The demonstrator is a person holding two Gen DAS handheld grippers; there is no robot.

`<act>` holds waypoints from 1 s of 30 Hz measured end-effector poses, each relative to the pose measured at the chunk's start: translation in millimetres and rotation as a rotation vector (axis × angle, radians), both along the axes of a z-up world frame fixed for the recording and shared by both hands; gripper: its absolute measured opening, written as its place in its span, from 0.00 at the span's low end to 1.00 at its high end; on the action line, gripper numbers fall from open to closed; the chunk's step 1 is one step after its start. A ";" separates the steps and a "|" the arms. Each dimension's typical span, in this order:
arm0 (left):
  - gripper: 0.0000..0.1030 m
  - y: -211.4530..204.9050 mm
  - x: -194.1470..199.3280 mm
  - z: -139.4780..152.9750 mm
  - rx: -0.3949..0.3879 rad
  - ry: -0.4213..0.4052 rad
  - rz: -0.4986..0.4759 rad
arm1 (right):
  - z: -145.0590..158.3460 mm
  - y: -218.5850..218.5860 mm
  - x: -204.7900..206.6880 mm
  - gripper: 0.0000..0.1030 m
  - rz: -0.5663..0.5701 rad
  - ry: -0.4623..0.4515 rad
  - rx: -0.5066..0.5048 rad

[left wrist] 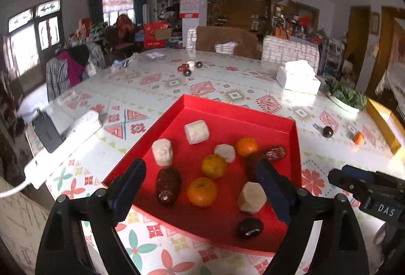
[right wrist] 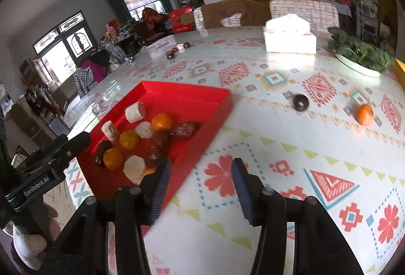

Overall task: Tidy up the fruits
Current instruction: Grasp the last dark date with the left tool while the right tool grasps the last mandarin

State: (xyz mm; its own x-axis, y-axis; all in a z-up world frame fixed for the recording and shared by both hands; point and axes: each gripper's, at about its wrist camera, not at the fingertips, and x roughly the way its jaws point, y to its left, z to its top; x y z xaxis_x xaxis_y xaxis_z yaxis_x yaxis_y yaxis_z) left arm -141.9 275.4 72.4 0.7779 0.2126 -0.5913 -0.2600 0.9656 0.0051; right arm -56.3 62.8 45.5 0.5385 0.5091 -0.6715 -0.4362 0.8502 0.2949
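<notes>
Red tray of fruit on patterned counter, cluttered living room behind.

I hold my left tool spread and empty above the tray, which carries three oranges, dark dates and pale peeled chunks. My right tool is spread too, over bare oilcloth beside the tray. Loose on the counter: one orange, one dark fruit. Also a tissue box, a plate of greens, a power strip. Chairs and windows stand beyond.
</notes>
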 end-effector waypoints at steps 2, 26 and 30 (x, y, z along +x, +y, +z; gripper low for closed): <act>0.86 -11.6 0.6 2.8 0.039 -0.002 -0.009 | -1.2 -9.3 0.0 0.52 -0.009 0.002 0.001; 0.86 -100.5 20.7 -1.8 0.129 0.081 -0.203 | -15.1 -121.4 9.6 0.53 -0.185 0.031 0.041; 0.86 -109.9 25.9 -5.2 0.138 0.100 -0.226 | -18.1 -141.1 14.1 0.53 -0.217 0.045 0.050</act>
